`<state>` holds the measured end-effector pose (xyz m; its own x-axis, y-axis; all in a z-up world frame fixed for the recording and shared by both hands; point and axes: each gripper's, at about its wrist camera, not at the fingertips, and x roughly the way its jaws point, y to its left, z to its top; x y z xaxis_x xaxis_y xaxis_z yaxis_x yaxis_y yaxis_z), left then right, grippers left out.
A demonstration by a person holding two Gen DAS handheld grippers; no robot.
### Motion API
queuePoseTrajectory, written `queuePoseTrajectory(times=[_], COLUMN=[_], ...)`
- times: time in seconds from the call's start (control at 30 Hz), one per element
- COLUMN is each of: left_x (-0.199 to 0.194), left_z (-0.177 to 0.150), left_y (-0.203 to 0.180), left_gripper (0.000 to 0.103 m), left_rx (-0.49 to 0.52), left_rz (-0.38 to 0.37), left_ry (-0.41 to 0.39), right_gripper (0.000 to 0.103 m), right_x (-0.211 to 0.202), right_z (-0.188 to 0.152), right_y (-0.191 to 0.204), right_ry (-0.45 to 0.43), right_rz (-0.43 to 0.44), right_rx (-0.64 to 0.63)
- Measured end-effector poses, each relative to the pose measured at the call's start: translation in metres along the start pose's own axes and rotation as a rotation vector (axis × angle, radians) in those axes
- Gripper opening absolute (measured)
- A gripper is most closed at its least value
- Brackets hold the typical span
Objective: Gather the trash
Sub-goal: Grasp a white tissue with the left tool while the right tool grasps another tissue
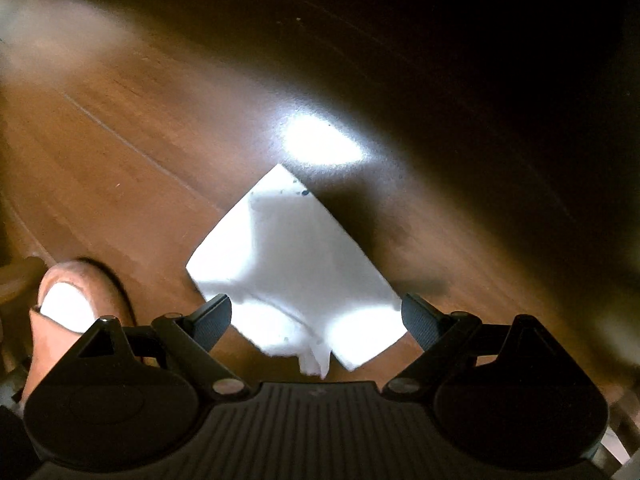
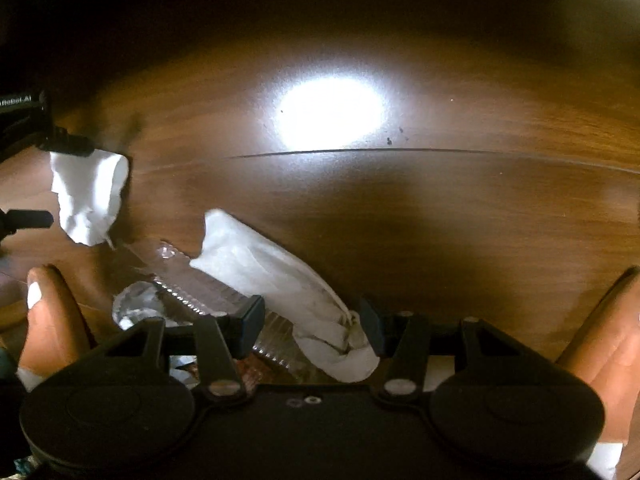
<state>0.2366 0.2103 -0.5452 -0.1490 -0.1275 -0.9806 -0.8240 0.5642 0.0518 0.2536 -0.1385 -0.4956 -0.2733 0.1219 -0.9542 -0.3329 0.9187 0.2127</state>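
Two grippers: one in each hand, both low over a brown wood bench, so pretty clearly both hands are picking up at once.
Left gripper: jaws wide open, one on each side of a flat white paper scrap. I'd say it's lined up like that so a squeeze catches the near edge. Nothing gripped yet.
Same scrap, other view: the right camera shows it as the crumpled white piece at far left, with the left tool's black tips above and below it.
Right gripper: jaws partly open around the twisted end of a long white tissue. The tissue sits between the pads, but I can't tell if they're actually pinching it or just bracketing it.
Clear plastic wrapper: crinkly, lying just beside the tissue and partly under it, near the left jaw. Might get dragged along if the grab goes low.
Count: 2 white paper/tissue bits, 1 clear wrapper that I can make out. There's more clutter under the right tool, too dark to name.
Where the trash is: all of it on the bench, none lifted.
Bin or bag: none in view.
Glare: one bright light patch on the wood, plus a few dark specks nearby.
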Motion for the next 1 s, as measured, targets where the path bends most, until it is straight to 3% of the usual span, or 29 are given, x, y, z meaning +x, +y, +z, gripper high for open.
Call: queuePoseTrajectory(times=[0.2,0.3,0.43,0.47,0.5,0.53,0.7,0.77,1.0], left_x=[0.016,0.022,0.025,0.025,0.022,0.021,0.019,0.016,0.000], left_z=[0.002,0.001,0.001,0.000,-0.001,-0.002,0.001,0.002,-0.007], left_y=[-0.005,-0.006,-0.007,-0.008,-0.008,-0.009,-0.014,-0.015,-0.025], left_gripper=[0.091,0.077,0.075,0.071,0.068,0.064,0.034,0.017,0.015], left_rx=[0.021,0.031,0.041,0.044,0.048,0.054,0.054,0.065,0.098], left_rz=[0.014,0.011,-0.007,-0.014,-0.024,-0.028,-0.039,-0.058,-0.078], left_ry=[0.002,0.001,-0.010,-0.014,-0.019,-0.021,-0.042,-0.045,-0.024], right_gripper=[0.050,0.050,0.047,0.042,0.020,0.008,0.005,0.004,0.004], right_x=[0.011,0.015,0.019,0.020,0.021,0.023,0.025,0.016,-0.024], right_z=[0.002,0.000,-0.003,-0.003,-0.003,-0.003,-0.003,0.001,0.010], right_y=[0.004,0.008,0.015,0.015,0.014,0.014,0.014,0.008,0.007], right_ry=[-0.004,-0.012,-0.020,-0.013,-0.003,0.005,-0.017,-0.046,-0.118], right_rz=[-0.033,-0.056,-0.067,-0.057,-0.047,-0.049,-0.086,-0.088,-0.081], right_rx=[-0.053,-0.085,-0.123,-0.127,-0.131,-0.133,-0.135,-0.119,-0.035])
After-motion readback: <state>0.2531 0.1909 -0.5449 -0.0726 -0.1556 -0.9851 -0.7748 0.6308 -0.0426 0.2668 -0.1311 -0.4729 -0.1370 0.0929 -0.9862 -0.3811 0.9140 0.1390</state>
